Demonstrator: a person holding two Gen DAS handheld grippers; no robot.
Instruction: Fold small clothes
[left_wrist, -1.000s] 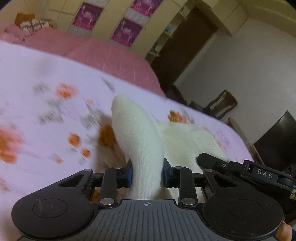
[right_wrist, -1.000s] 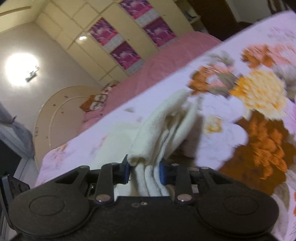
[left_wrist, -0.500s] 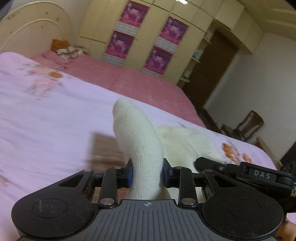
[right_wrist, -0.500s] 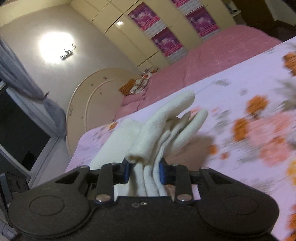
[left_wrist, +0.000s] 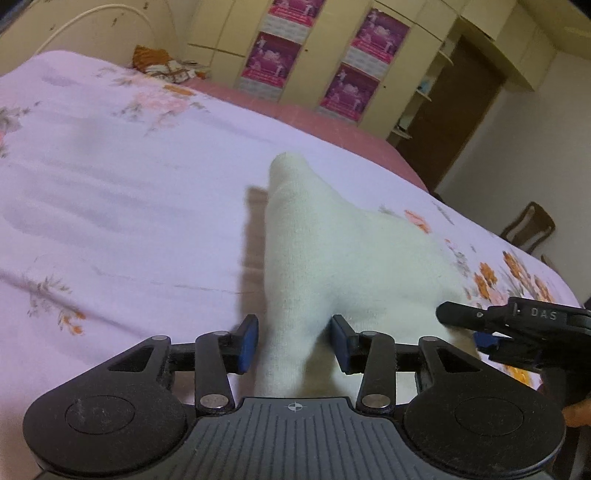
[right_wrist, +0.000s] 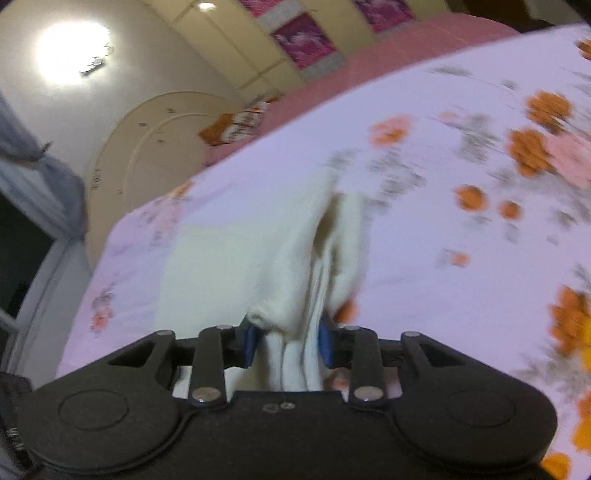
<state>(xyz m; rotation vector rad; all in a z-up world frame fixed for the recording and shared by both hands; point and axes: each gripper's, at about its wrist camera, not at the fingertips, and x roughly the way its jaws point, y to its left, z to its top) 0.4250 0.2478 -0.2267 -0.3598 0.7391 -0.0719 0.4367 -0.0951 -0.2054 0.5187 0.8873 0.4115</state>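
A cream knitted garment (left_wrist: 332, 251) lies on the floral lilac bedsheet (left_wrist: 110, 206). In the left wrist view a fold of it runs between the blue pads of my left gripper (left_wrist: 293, 341); the jaws stand apart with small gaps to the cloth. In the right wrist view my right gripper (right_wrist: 286, 341) is shut on a bunched edge of the same garment (right_wrist: 295, 266), whose flat part spreads to the left. The right gripper's body (left_wrist: 517, 325) shows at the right edge of the left wrist view.
A pink bedspread (left_wrist: 332, 129) covers the far part of the bed. A rounded headboard (right_wrist: 147, 147) and a wardrobe with purple posters (left_wrist: 351, 85) stand behind. A dark door (left_wrist: 454, 122) and a wooden chair (left_wrist: 528, 229) are at the right.
Both grippers swung over the bed towards the headboard with the garment. The left jaws have opened wider around the fold. The cloth has come down onto the sheet.
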